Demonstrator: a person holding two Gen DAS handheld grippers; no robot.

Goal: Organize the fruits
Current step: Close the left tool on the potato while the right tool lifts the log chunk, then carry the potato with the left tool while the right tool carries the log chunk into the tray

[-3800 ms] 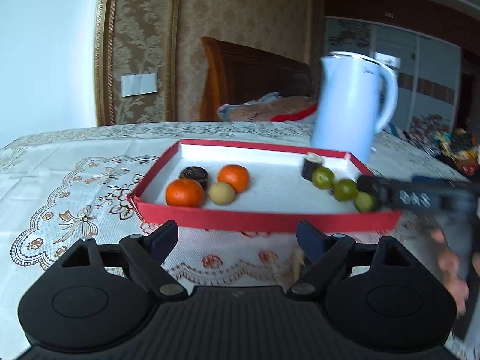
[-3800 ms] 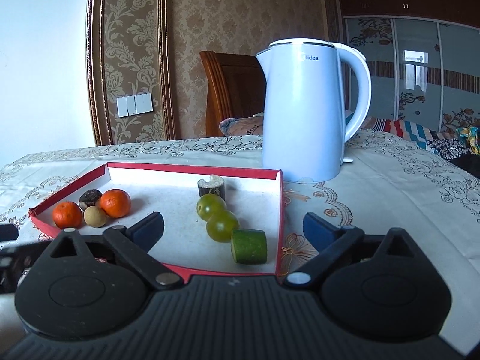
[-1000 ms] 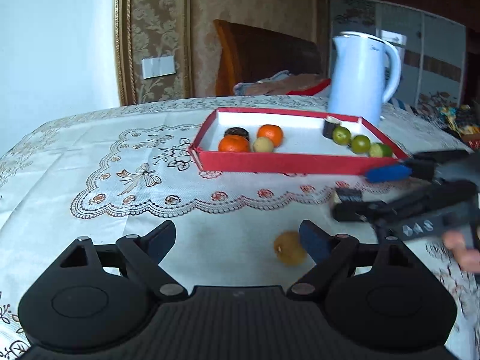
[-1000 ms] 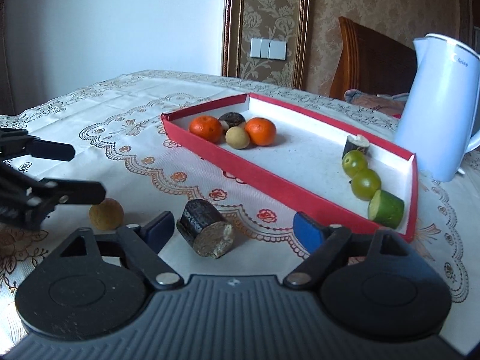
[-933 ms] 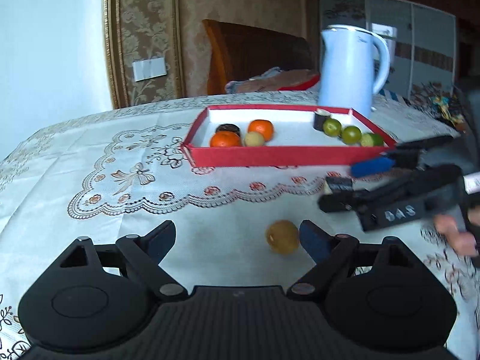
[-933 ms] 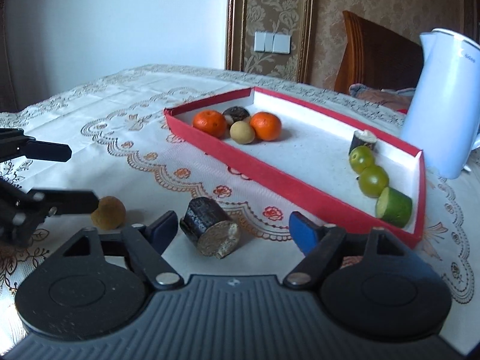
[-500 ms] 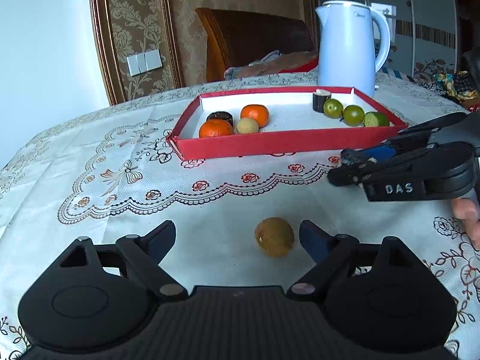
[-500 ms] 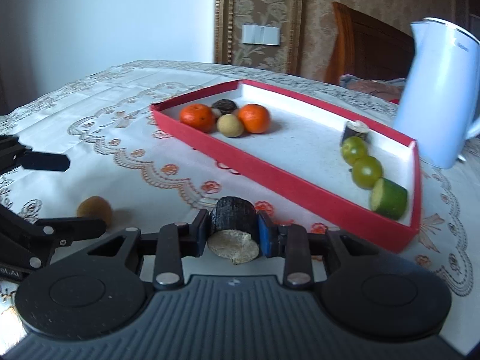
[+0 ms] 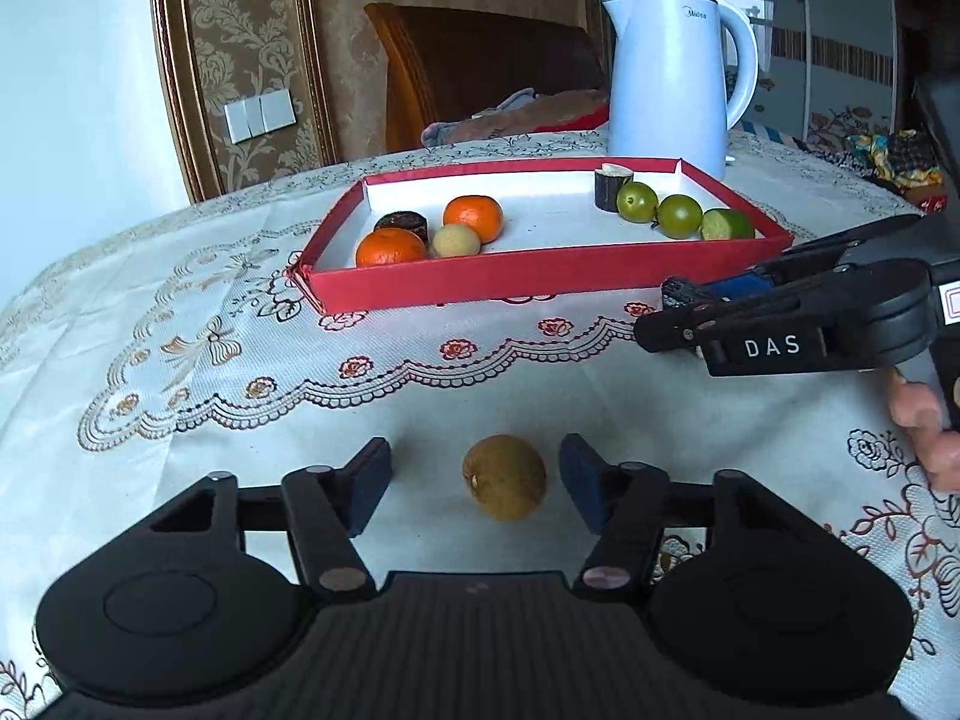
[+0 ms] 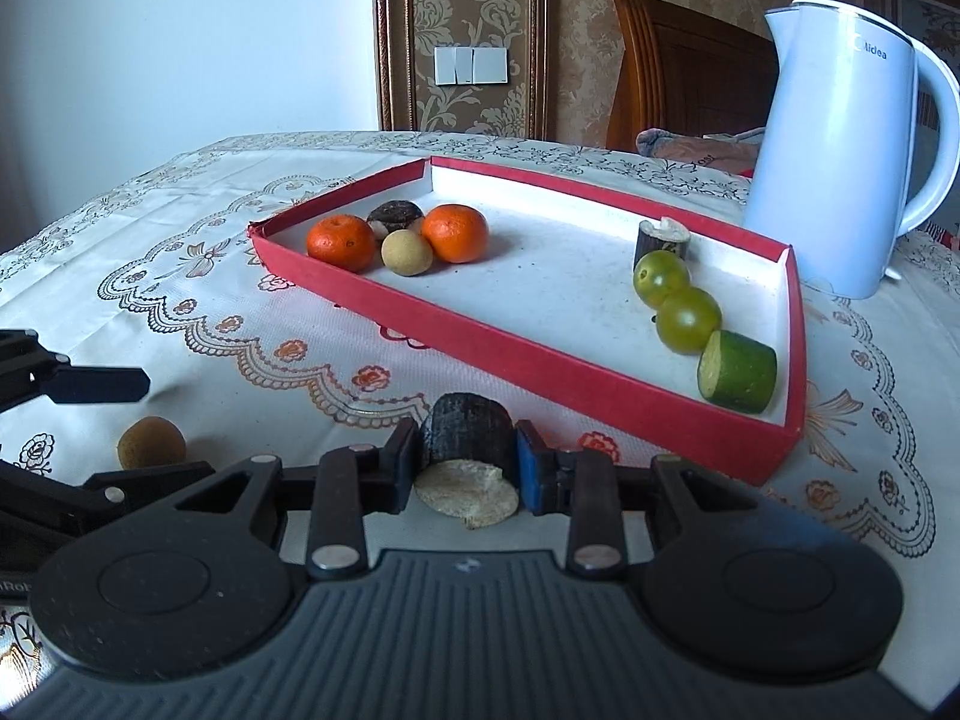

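Fruits: brown round fruit [image 9: 504, 477] loose on tablecloth [image 9: 180, 420], near side; the rest in red tray [image 9: 540, 276], far
Left gripper [image 9: 474, 483]: spread, straddling it (no contact)
Right gripper [image 10: 467, 468]: pinching dark cut chunk [image 10: 468, 438]
Handling: likely light, firm, rolls; grip across its middle

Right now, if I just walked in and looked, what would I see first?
Probably the red tray in the middle of the table, with oranges at one end and green fruits at the other, and the tall white kettle behind it. Up close, the right gripper pinches a dark stubby piece, and the left gripper is open around a brown fruit.
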